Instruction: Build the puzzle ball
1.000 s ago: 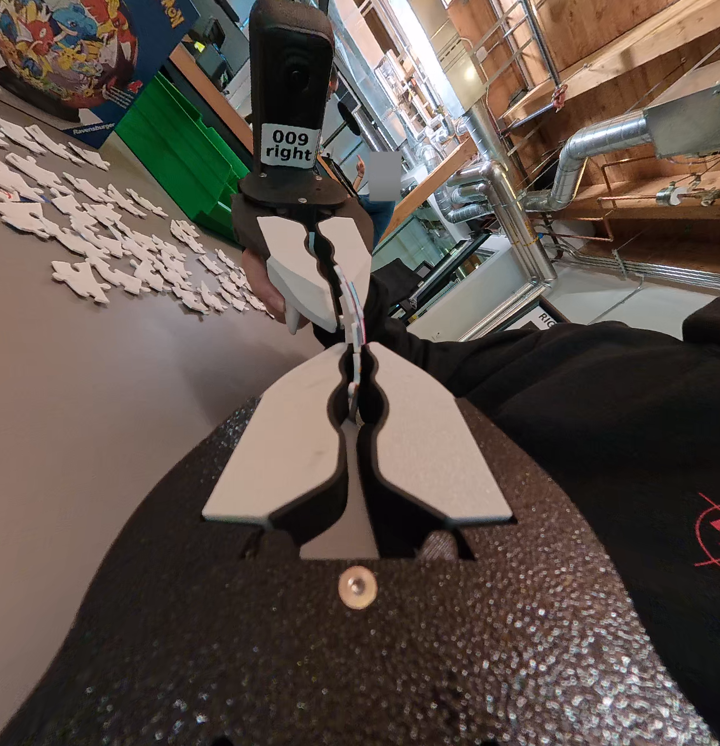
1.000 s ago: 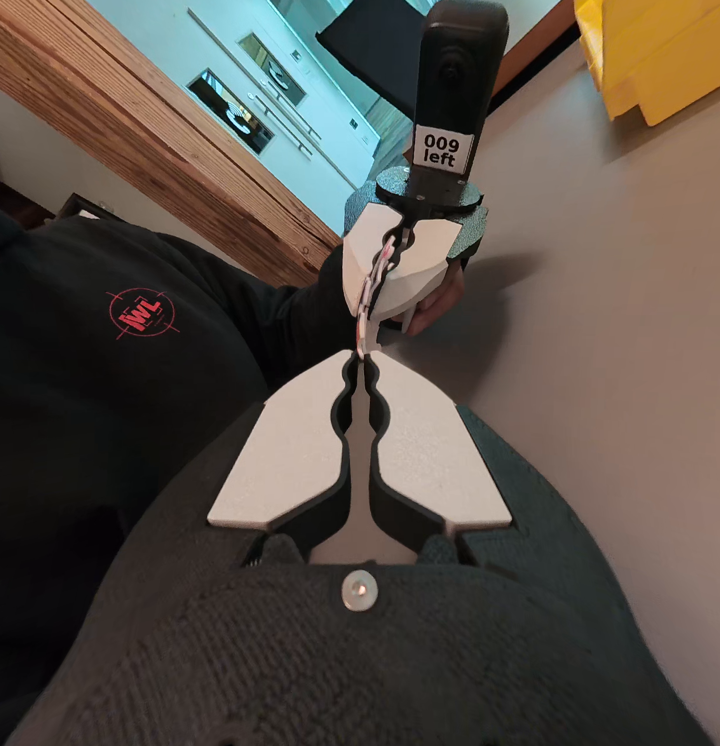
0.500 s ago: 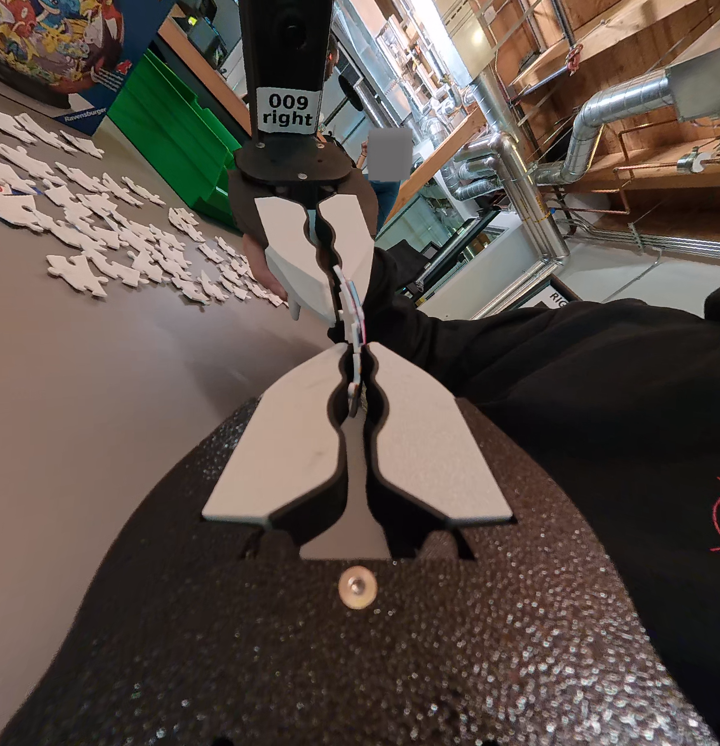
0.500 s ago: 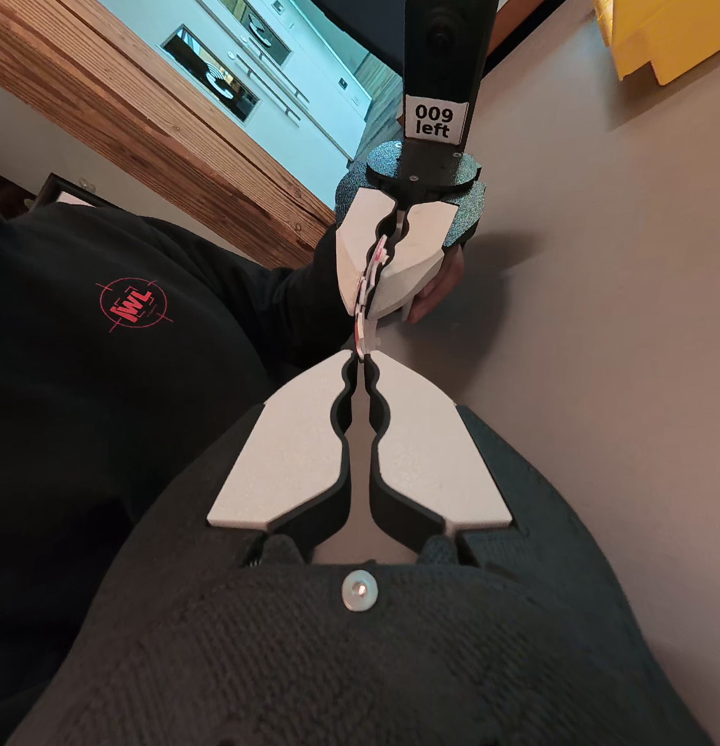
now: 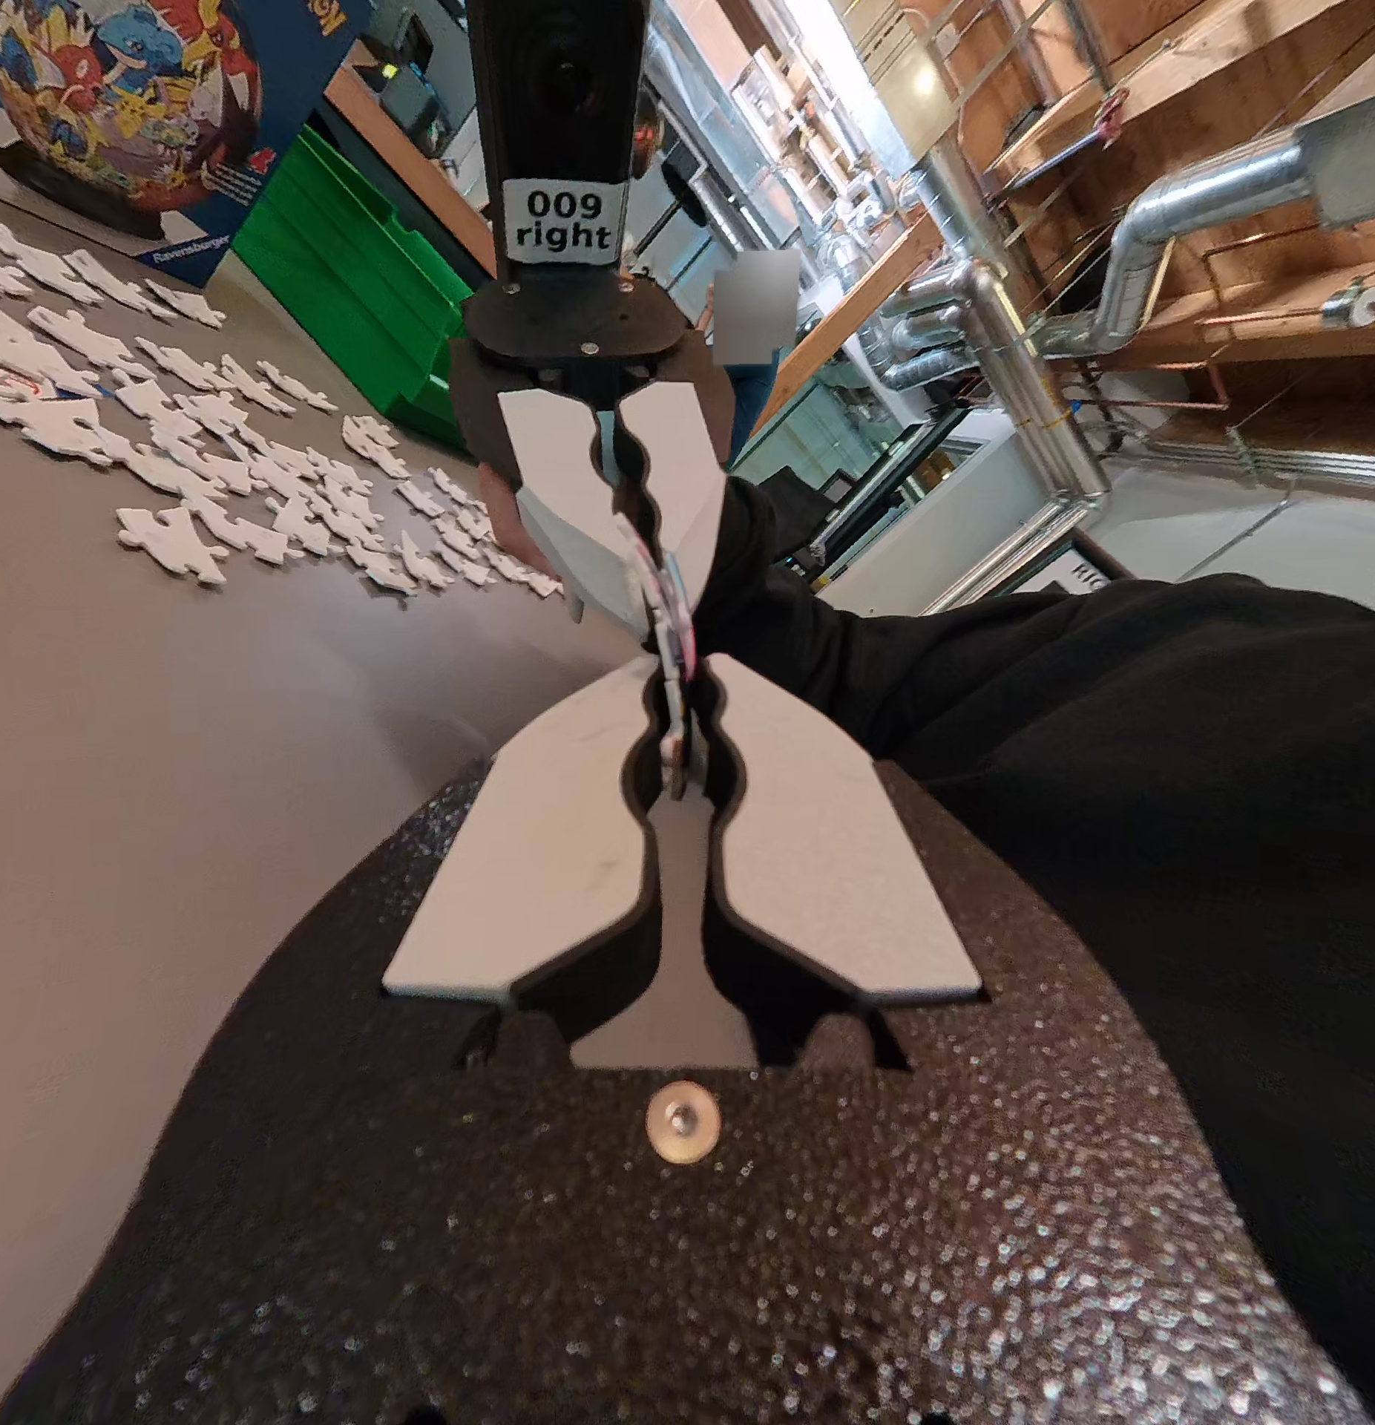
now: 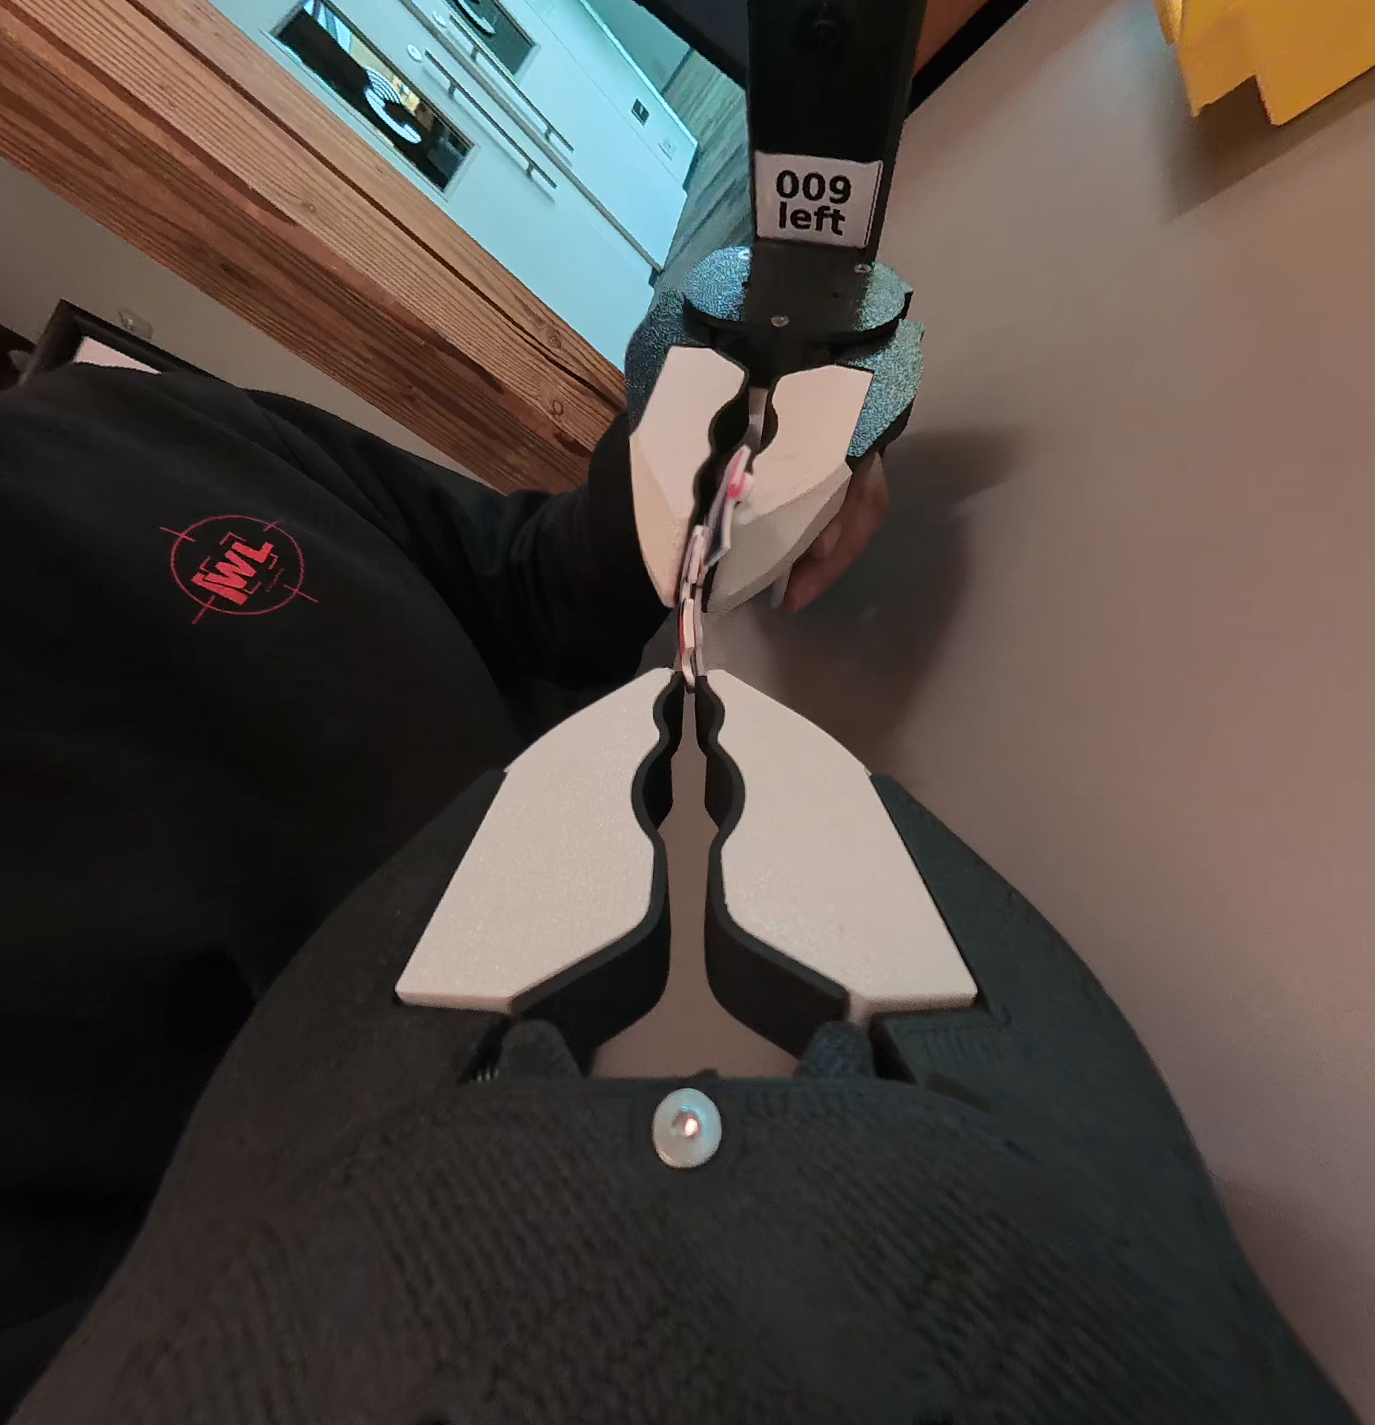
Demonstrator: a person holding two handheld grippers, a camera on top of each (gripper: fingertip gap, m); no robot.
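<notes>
Both grippers face each other tip to tip above the desk (image 5: 206, 771). Left gripper (image 5: 680, 678) jaws clamped on one end of a joined strip of puzzle pieces (image 5: 672, 617); right gripper (image 6: 688, 678) jaws pinch the other end. Strip runs edge-on, long axis straight between the two. Exact piece count in the strip: can't tell. Loose pieces (image 5: 206, 470) lie well off, dozens, beside one puzzle box (image 5: 129, 116) and one green bin stack (image 5: 345, 285).

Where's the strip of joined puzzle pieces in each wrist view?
Left wrist view: strip of joined puzzle pieces at centre, running from this gripper's jaws up to the far gripper.
Right wrist view: centre, slightly higher, edge-on.
Shared landmark: grey table.
</notes>
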